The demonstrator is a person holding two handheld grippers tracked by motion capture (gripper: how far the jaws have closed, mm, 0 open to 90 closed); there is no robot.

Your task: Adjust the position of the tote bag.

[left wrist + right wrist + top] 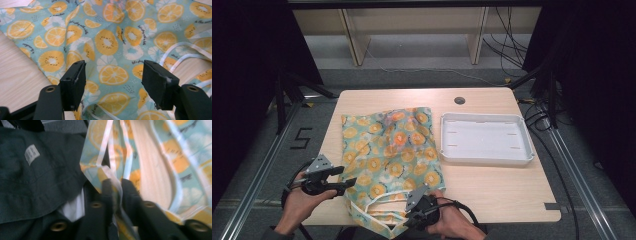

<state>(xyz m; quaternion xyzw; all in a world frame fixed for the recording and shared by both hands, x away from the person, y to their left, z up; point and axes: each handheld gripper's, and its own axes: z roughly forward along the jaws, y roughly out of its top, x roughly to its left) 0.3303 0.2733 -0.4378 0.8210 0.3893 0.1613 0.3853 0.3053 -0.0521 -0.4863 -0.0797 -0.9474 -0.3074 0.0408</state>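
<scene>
A teal cloth printed with orange slices (389,152) lies spread on the wooden table (492,192), its white-trimmed near end hanging over the front edge. My left gripper (346,180) hovers at the cloth's left edge with its jaws wide open; in the left gripper view the cloth (112,47) lies just beyond the left gripper (113,82), nothing between the pads. My right gripper (412,216) sits at the cloth's near hem, and in the right gripper view the right gripper (117,187) is shut on the cloth's white-trimmed edge (110,173).
A white shallow tray (486,139) stands to the right of the cloth. A round grommet hole (459,100) sits near the table's far edge. Dark clothing of the person (37,170) lies below the front edge. Bare wood shows at the near right.
</scene>
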